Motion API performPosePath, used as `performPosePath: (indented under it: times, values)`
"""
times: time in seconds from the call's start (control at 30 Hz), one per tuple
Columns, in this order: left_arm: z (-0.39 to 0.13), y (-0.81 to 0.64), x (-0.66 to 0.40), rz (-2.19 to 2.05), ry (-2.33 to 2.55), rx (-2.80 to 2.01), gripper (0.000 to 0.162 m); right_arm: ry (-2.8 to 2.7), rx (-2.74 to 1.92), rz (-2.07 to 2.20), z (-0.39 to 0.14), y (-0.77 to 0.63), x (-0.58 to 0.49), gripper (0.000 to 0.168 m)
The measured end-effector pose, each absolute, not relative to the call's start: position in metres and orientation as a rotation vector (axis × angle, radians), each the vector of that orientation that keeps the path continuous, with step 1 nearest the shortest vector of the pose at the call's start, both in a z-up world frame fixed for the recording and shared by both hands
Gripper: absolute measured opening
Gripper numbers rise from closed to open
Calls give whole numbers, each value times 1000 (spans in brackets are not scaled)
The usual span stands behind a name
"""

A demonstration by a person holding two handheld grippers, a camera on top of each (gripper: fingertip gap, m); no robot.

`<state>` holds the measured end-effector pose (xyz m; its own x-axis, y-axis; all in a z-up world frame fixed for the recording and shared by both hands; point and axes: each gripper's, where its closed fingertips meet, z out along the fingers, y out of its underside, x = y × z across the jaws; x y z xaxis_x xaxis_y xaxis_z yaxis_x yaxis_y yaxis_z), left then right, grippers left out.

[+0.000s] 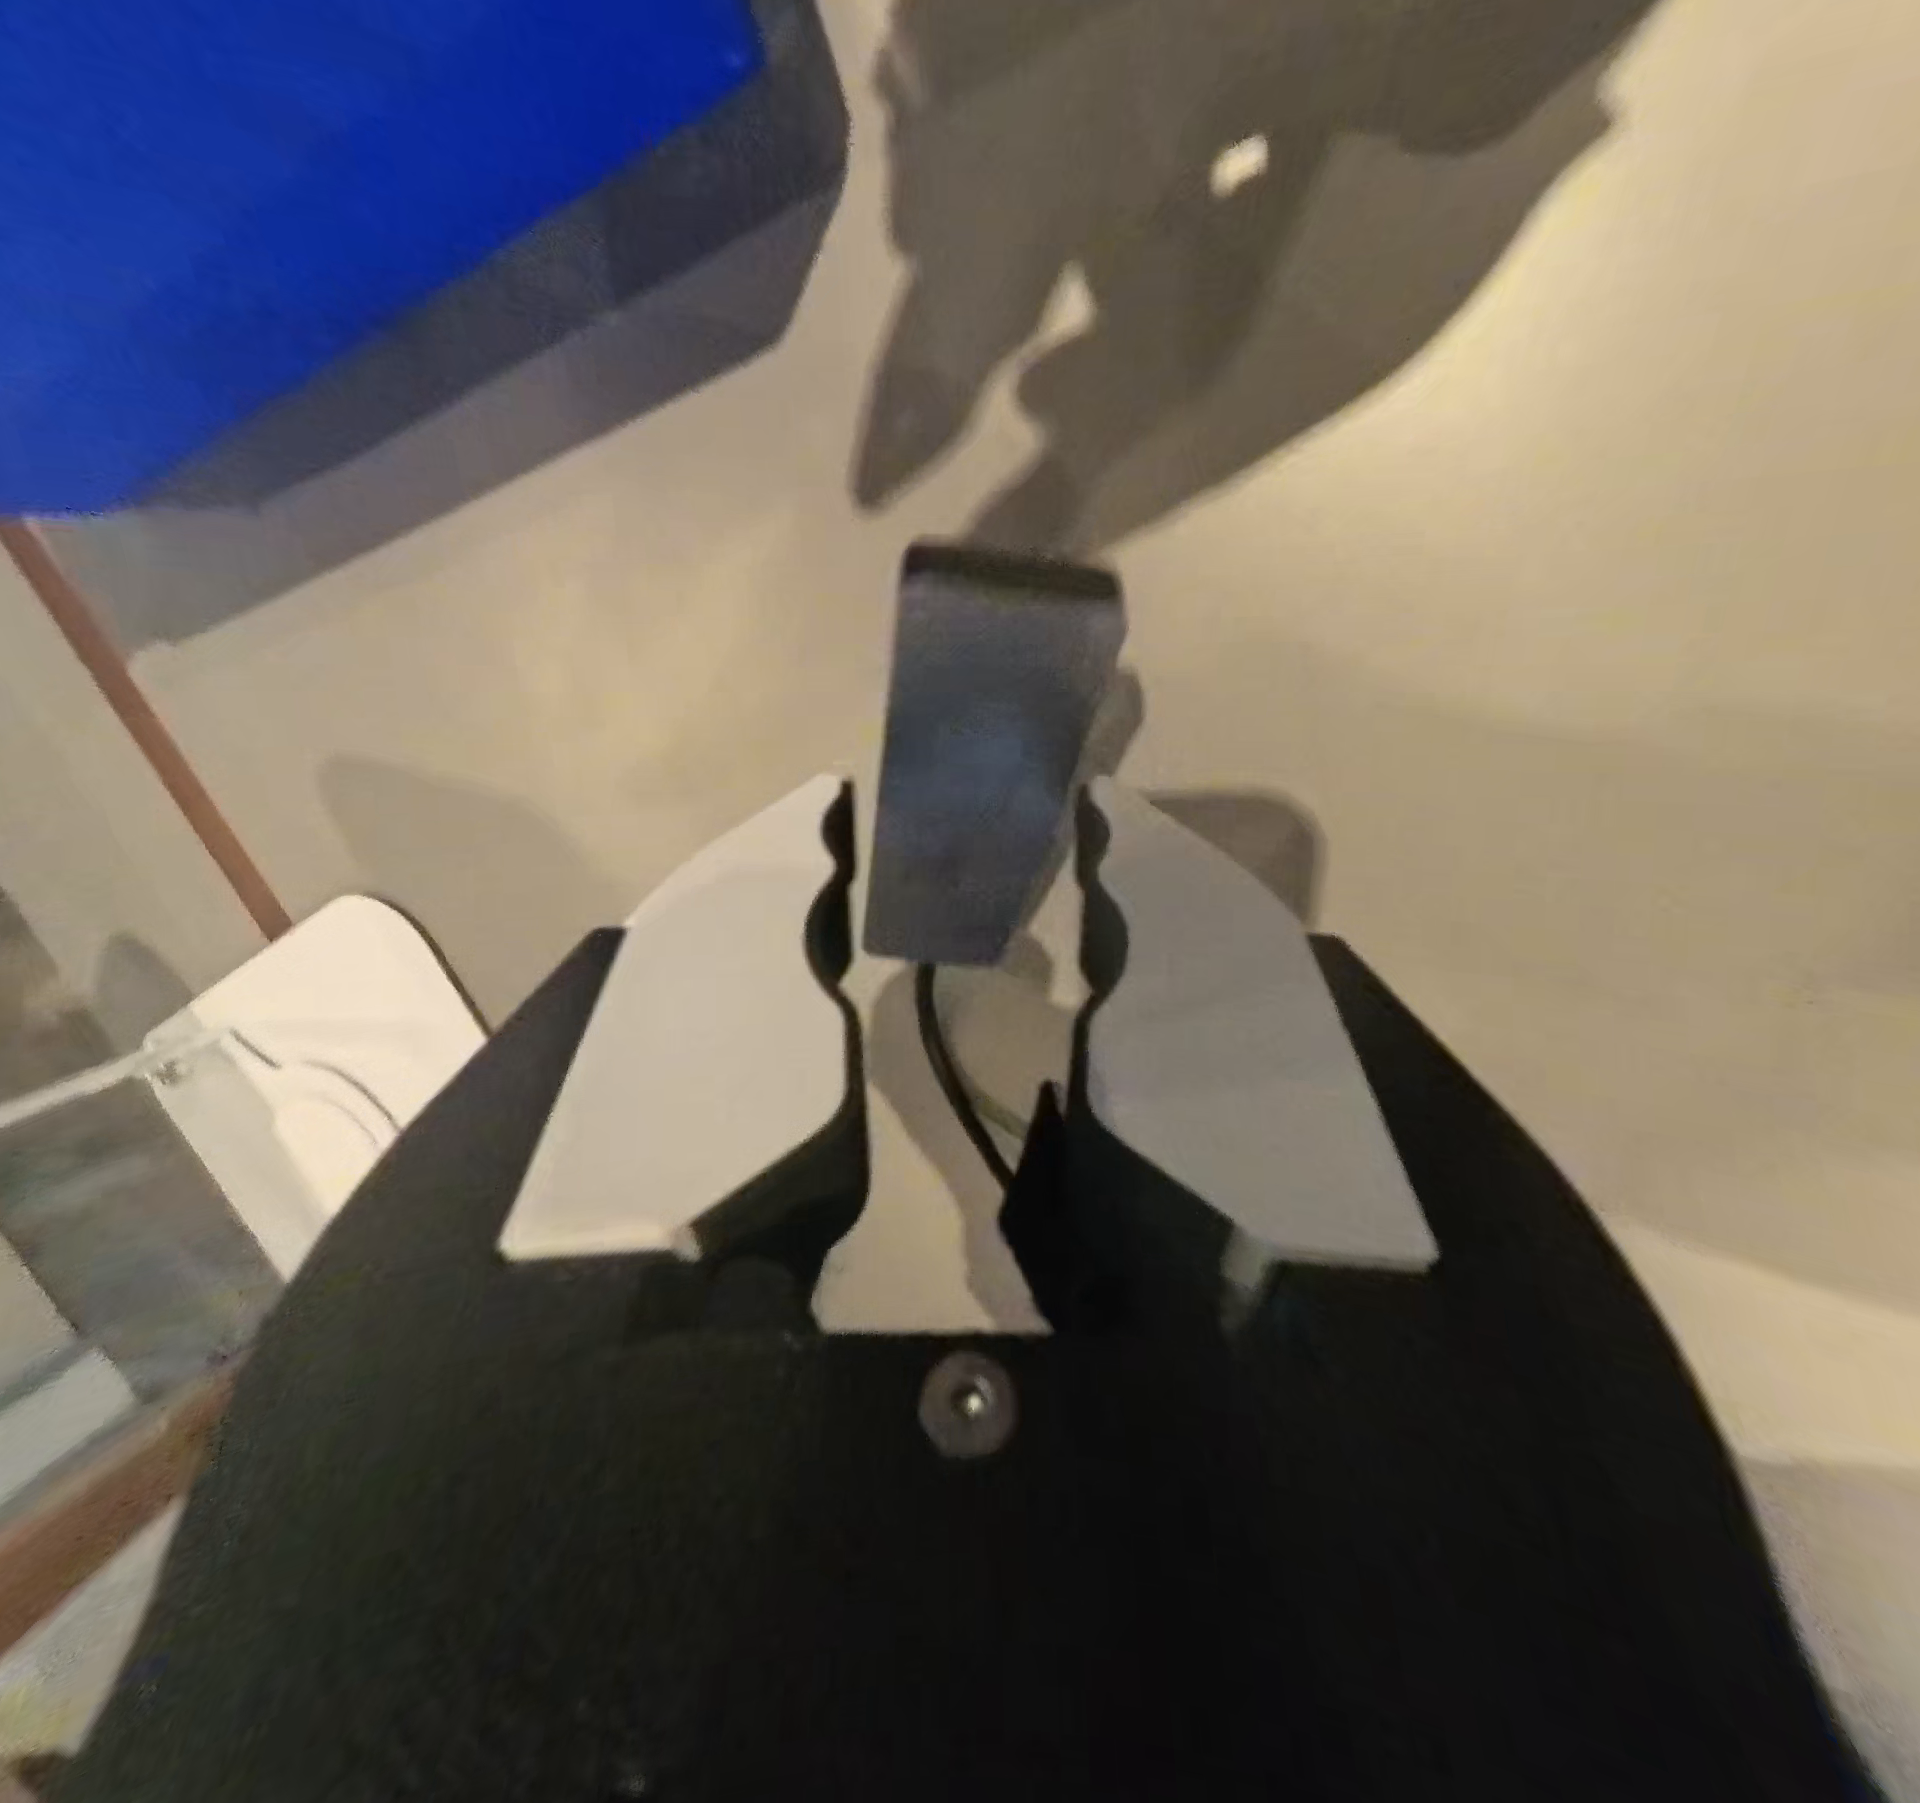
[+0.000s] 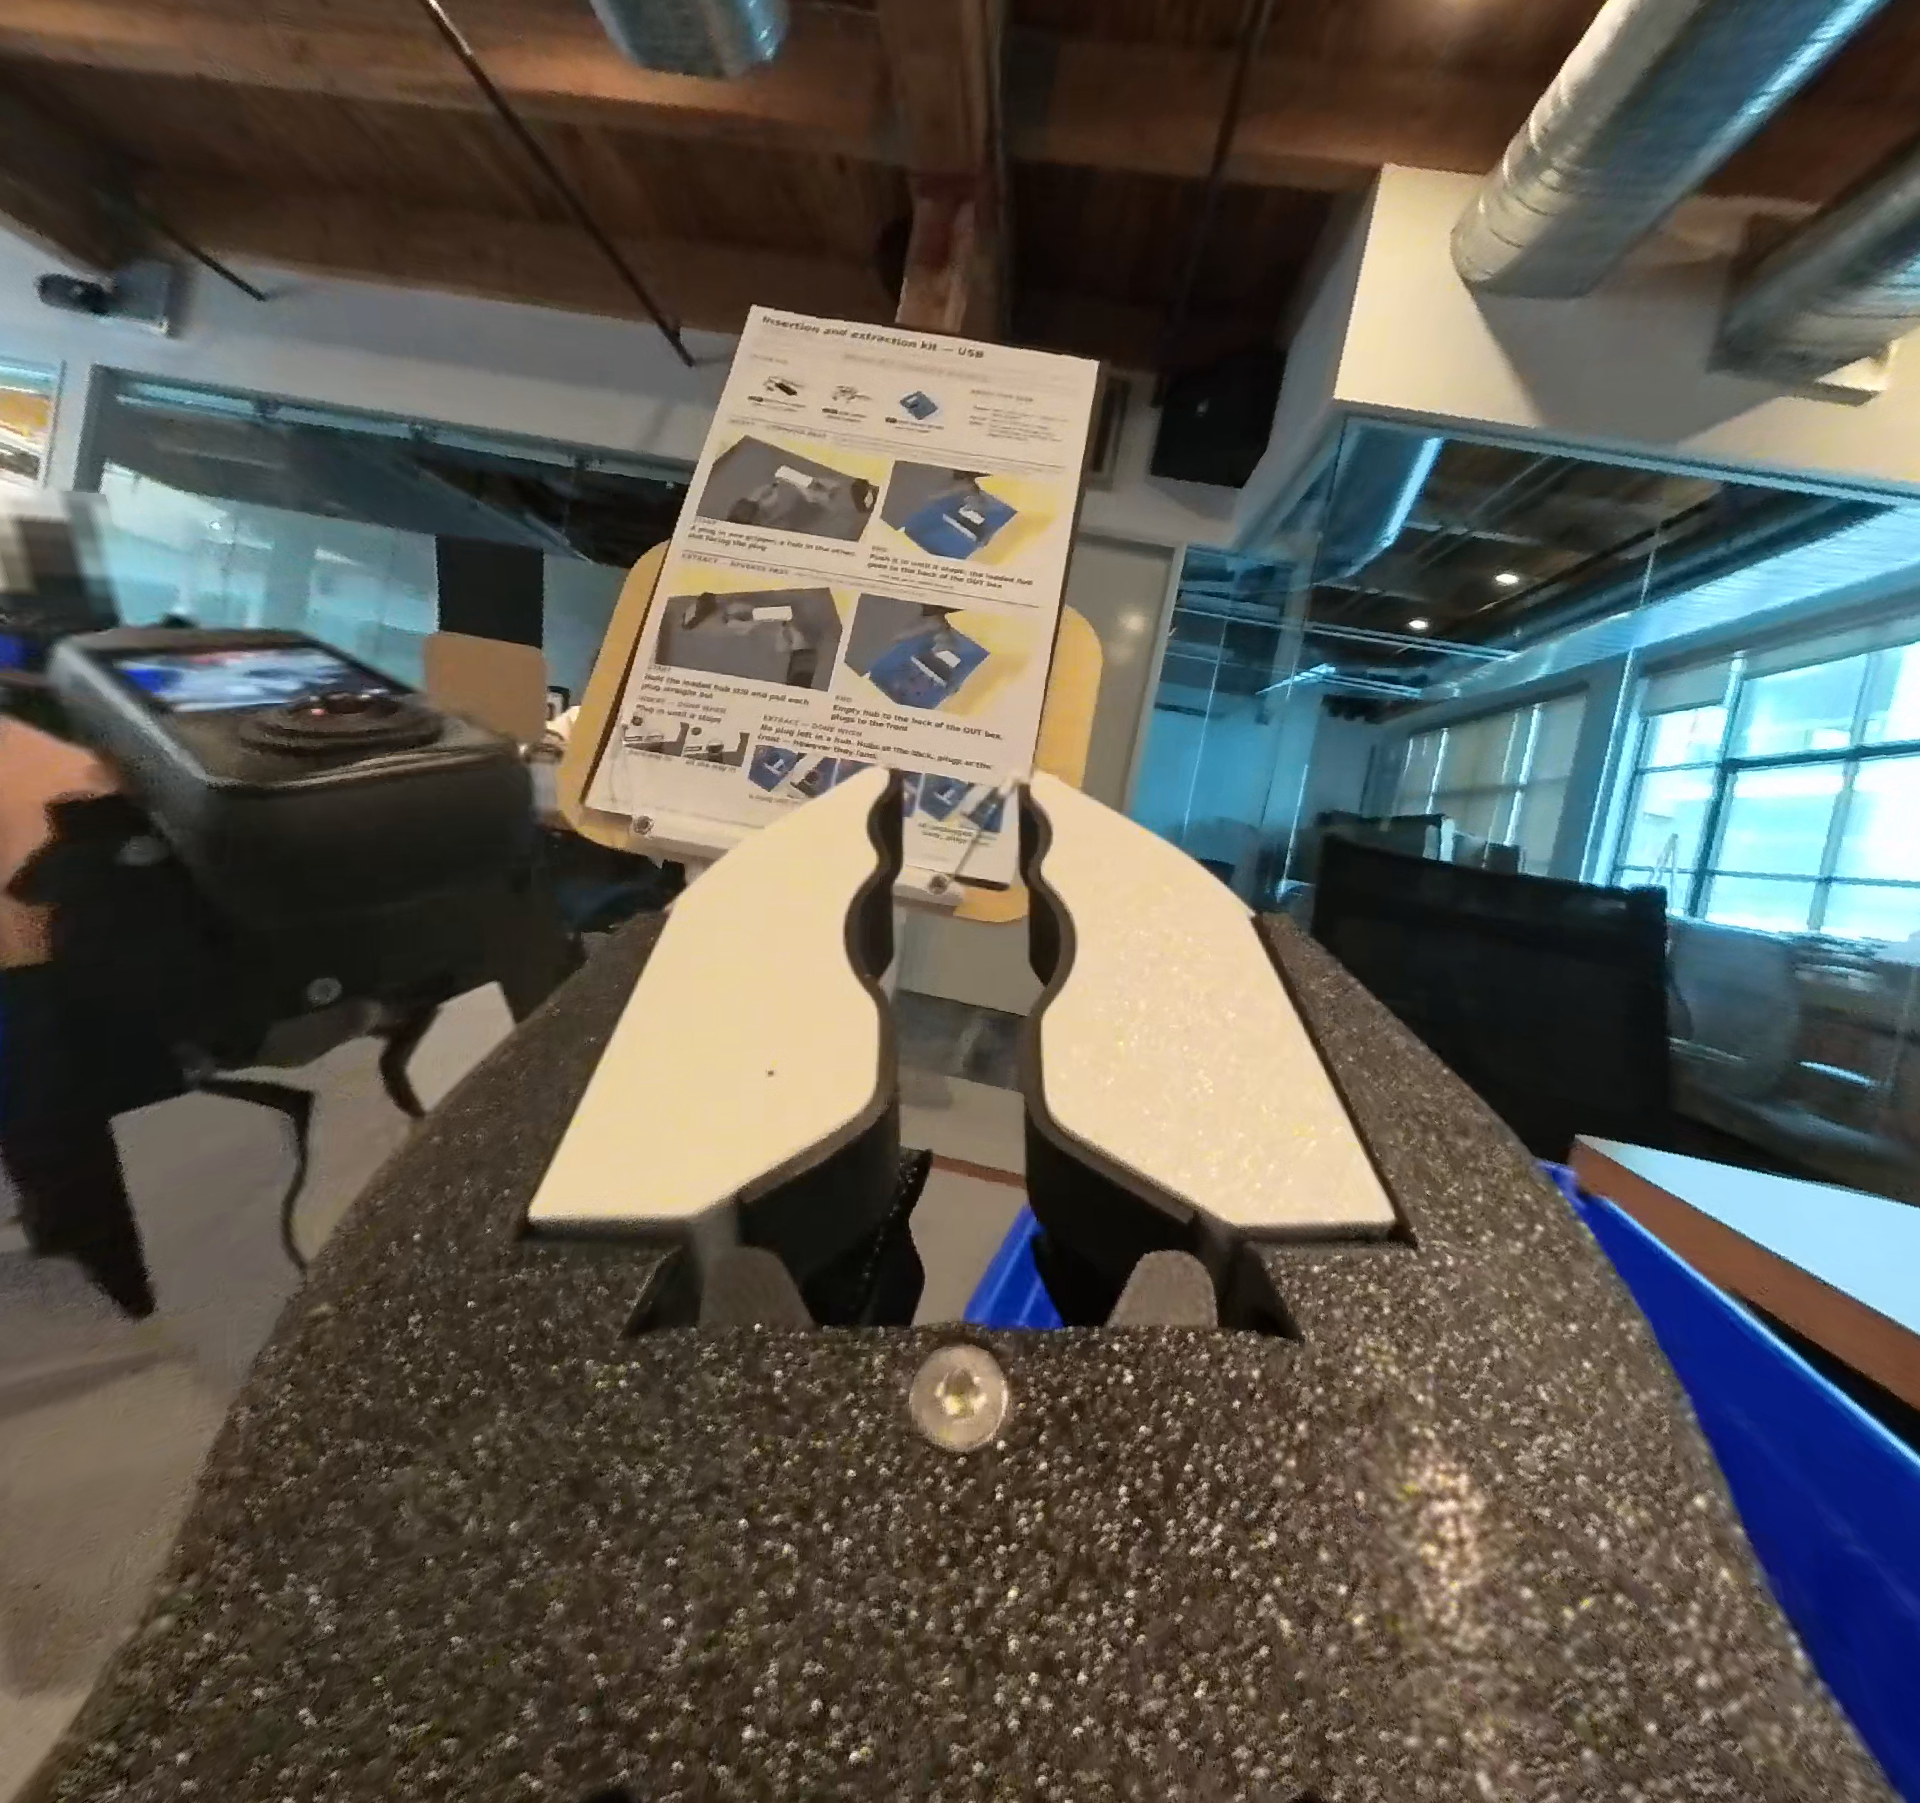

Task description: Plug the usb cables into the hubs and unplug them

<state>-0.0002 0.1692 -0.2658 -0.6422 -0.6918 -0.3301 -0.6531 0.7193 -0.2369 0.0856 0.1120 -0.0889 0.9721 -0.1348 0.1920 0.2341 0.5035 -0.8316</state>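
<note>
the left gripper (image 1: 966,808) pinches what looks like a dark usb hub (image 1: 987,745) above the table (image 1: 1455,714), while the right gripper (image 2: 956,787), narrowly parted and empty, should fetch 1 cable squarely.

Dark grey hub (image 1: 982,777) upright between left gripper (image 1: 966,803) fingers, thin black cable (image 1: 951,1078) trailing below.

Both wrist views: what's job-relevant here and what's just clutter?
Job:
- dark hub, gripped in the left claw
- its black cable
- right claw, open, holding nothing
- blue bin

Lying about:
- instruction sheet on its stand
- clear plastic piece
- black monitor
</note>
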Motion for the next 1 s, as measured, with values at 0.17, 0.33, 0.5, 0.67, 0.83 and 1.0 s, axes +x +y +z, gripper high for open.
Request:
performPosePath:
  times: [0.17, 0.33, 0.5, 0.67, 0.83, 1.0]
  values:
    - [-248, 165, -46, -203, 2389, -1190, 53, -102, -1004, -109, -86, 110, 79, 23]
    - [-201, 198, -160, -109, 2138, -1429, 44, -125, -1020, -56, -83, 110, 71, 23]
    - [-186, 242, -296, 53, 1882, -1819, 36, -134, -1014, -15, -81, 108, 64, 22]
    - [-213, 258, -367, 128, 1707, -2046, 27, -162, -1058, -28, -90, 116, 58, 22]
    - [-254, 252, -386, 73, 1644, -2128, 27, -194, -1098, -29, -99, 123, 53, 22]
    - [-262, 253, -374, 115, 1736, -2022, 24, -226, -1114, -25, -104, 126, 46, 21]
